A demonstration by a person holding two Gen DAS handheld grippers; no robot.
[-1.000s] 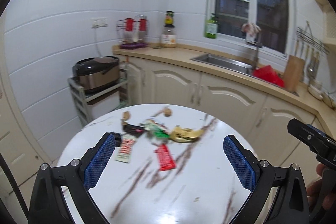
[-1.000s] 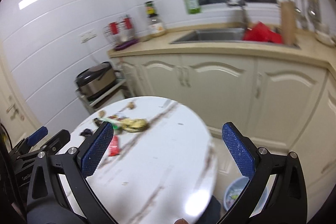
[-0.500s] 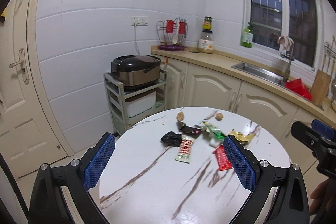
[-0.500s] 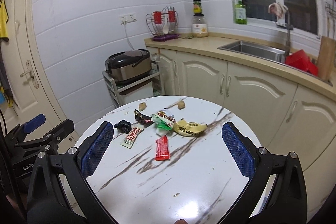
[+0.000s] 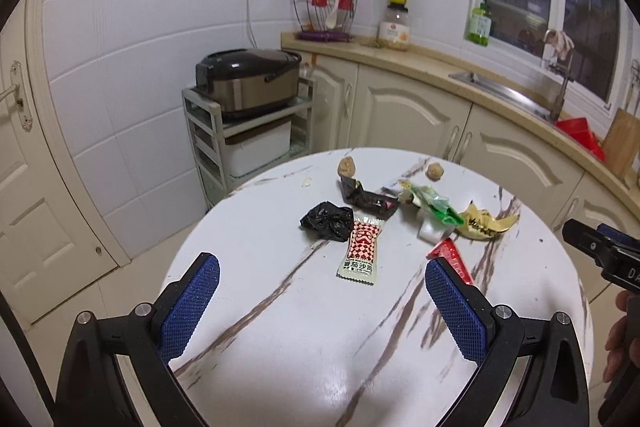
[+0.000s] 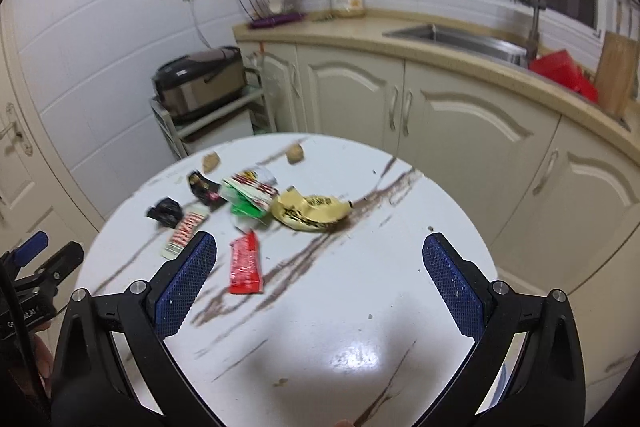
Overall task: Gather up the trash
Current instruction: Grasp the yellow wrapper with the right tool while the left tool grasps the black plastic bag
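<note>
Trash lies scattered on the round white marble table (image 5: 304,355) (image 6: 360,307): a crumpled black bag (image 5: 329,221) (image 6: 165,211), a red-checked sachet (image 5: 362,251) (image 6: 185,234), a dark wrapper (image 5: 366,198), a green-and-white wrapper (image 5: 434,207) (image 6: 250,194), a yellow wrapper (image 5: 486,223) (image 6: 310,213) and a red packet (image 6: 245,263) (image 5: 450,254). Two brown lumps (image 5: 346,167) (image 6: 295,152) sit at the far edge. My left gripper (image 5: 320,307) is open above the near table. My right gripper (image 6: 320,287) is open too, nothing between its fingers.
A rice cooker (image 5: 248,83) rests on a small shelf cart (image 5: 244,147) behind the table. Cream cabinets (image 6: 460,123) and a counter with a sink (image 6: 460,37) run along the back right. A door (image 5: 24,187) is at the left.
Both views have swung and dipped toward the table, so the trash now appears nearer and lower in the frames. Both grippers stay open.
</note>
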